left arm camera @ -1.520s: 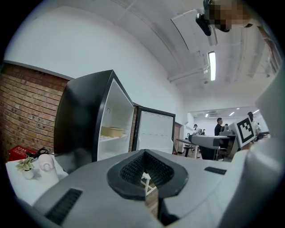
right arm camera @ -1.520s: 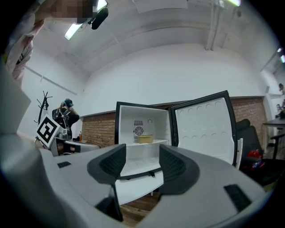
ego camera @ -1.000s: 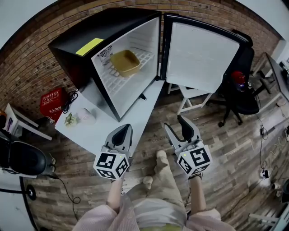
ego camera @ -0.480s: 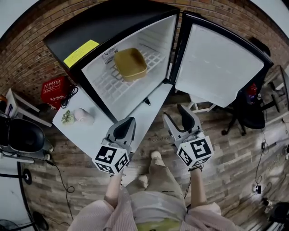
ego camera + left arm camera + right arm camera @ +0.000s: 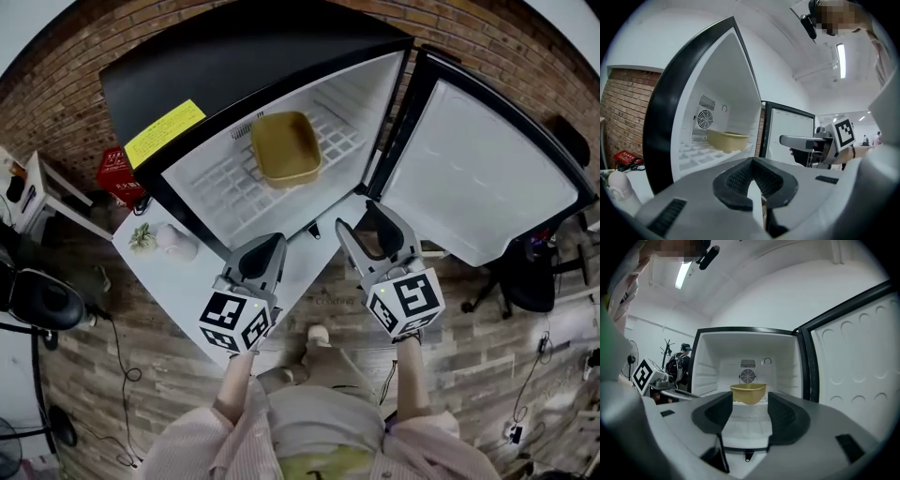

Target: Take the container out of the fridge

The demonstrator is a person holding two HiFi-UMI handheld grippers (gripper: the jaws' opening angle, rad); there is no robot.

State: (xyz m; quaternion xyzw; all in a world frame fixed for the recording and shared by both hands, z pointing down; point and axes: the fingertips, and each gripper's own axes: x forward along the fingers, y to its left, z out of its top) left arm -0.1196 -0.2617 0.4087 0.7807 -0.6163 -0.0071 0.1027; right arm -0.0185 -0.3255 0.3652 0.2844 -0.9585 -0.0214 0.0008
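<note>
Yellow container [image 5: 286, 147] sits at rear edge of fridge [image 5: 234, 56] shelf [image 5: 220, 183]. Left gripper [image 5: 270, 246] jaws together, empty. Right gripper [image 5: 364, 221] jaws apart, empty.

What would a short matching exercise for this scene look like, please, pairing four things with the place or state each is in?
Things:
1. container
2. fridge door
3. left gripper
4. right gripper

Places or states:
A. jaws apart, nothing between them
B. swung wide open
C. resting on the wire shelf
D. jaws together, holding nothing

Pairs: 1-C, 2-B, 3-D, 4-A
</note>
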